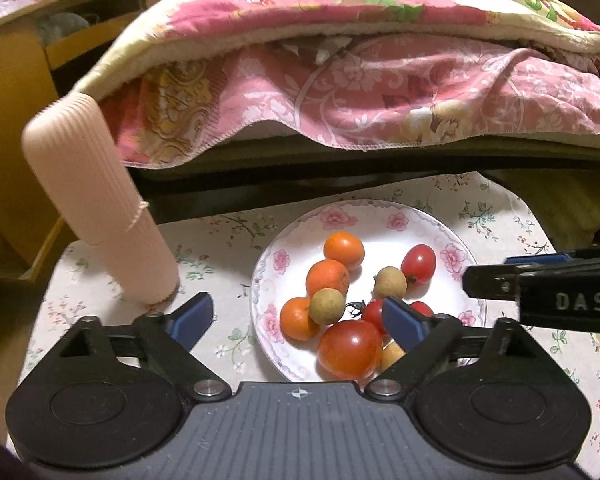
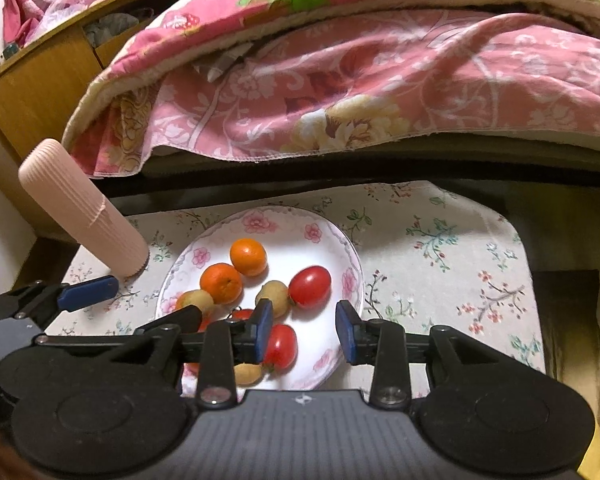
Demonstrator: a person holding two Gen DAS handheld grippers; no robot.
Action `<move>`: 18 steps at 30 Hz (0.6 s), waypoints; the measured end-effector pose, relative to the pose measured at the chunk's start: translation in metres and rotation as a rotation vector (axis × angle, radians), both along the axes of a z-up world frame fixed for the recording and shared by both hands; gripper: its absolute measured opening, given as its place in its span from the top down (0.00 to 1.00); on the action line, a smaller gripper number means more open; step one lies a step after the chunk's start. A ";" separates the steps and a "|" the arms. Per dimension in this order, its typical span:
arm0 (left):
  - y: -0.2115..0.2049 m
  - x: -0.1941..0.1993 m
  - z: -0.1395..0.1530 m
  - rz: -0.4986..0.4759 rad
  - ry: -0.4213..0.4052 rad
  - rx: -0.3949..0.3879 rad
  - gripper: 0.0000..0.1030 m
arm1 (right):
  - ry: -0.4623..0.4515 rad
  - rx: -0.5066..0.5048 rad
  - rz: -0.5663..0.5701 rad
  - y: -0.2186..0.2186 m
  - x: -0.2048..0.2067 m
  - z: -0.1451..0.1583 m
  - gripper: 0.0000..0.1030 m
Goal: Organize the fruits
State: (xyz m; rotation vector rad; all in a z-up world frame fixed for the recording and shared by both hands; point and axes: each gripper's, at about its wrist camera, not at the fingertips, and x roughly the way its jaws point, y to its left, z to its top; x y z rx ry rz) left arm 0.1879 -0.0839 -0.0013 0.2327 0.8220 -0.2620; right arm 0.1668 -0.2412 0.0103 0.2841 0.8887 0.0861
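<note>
Right now both grippers hover over the floral plate (image 1: 456, 232), nothing held in either. The left gripper (image 1: 298, 316) stands spread wide, the big tomato (image 1: 350, 350) just beneath and between its fingers, so that hand looks nearest to it. The right gripper (image 2: 304, 332) is only partly parted, a small oblong tomato (image 2: 281, 346) beside its left pad, long axis running roughly along the fingers. Oranges (image 1: 344, 250) sit farther back.
</note>
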 end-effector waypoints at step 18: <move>0.008 -0.062 0.020 0.071 -0.108 0.062 0.00 | -0.039 -0.023 0.002 0.007 -0.077 0.017 0.62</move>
